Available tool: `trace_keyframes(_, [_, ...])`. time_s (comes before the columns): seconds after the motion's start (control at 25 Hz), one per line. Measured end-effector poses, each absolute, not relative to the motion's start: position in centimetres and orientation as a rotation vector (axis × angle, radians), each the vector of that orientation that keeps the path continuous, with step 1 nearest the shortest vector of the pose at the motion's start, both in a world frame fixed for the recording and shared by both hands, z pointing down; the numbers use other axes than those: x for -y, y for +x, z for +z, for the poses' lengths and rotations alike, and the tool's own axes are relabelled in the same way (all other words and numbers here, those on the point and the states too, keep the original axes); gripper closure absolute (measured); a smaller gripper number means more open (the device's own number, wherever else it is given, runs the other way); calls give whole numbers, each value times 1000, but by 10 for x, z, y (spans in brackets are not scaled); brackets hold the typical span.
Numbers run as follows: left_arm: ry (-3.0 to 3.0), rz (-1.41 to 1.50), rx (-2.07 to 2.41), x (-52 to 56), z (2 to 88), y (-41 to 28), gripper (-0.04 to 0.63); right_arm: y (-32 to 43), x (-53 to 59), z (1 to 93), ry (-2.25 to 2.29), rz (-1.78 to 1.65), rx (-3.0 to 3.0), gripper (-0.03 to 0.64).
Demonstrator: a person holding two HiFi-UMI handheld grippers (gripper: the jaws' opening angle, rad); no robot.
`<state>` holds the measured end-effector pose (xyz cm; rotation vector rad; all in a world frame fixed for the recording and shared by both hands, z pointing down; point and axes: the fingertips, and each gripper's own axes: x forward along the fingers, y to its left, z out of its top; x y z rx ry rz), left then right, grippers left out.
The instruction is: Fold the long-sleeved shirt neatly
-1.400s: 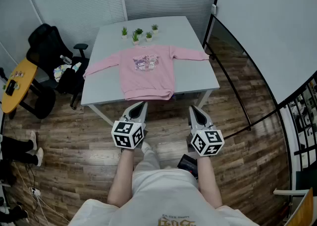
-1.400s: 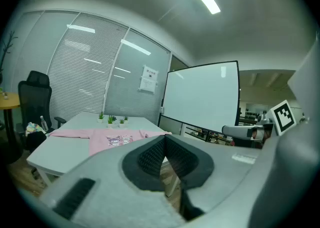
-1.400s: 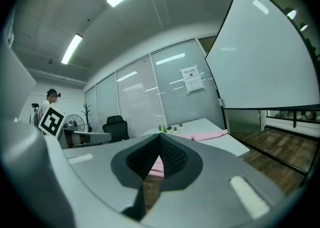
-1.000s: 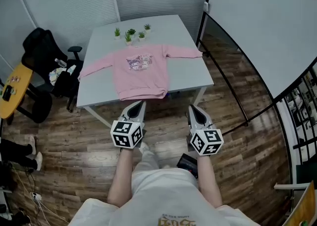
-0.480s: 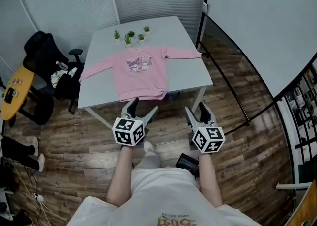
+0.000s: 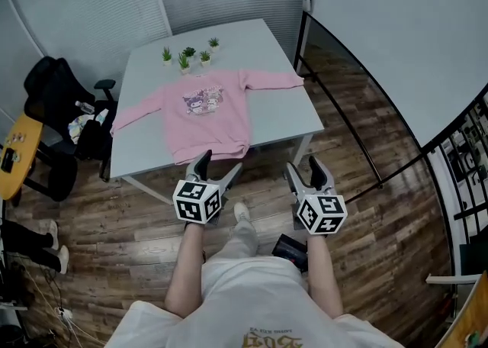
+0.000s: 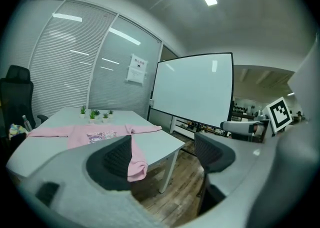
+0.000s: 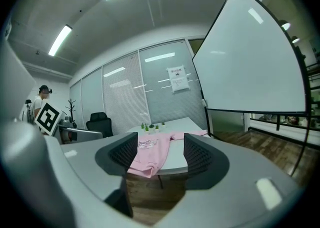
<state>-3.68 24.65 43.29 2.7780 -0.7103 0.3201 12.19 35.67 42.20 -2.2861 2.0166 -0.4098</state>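
Observation:
A pink long-sleeved shirt with a cartoon print lies spread flat on the grey table, sleeves out to both sides, hem drooping over the near edge. My left gripper and right gripper hover over the wooden floor just short of the table's near edge, apart from the shirt. Both have just been opening and stand open with nothing between their jaws. In the left gripper view the shirt lies ahead beyond the left gripper. The right gripper view shows the shirt framed between the right gripper jaws, well ahead.
Several small potted plants stand at the table's far side. A black office chair and a yellow round table are at the left. A whiteboard leans at the right. A black object lies on the floor.
Both grippers went from shut to open. The person has stepped toward the table, so both grippers now sit nearer its front edge.

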Motion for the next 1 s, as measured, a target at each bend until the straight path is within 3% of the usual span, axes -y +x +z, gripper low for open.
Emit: trace_keyframes(1.0, [2718,531,500,28,494,174,212,305,-105,489,-2414,-720,-1853,324])
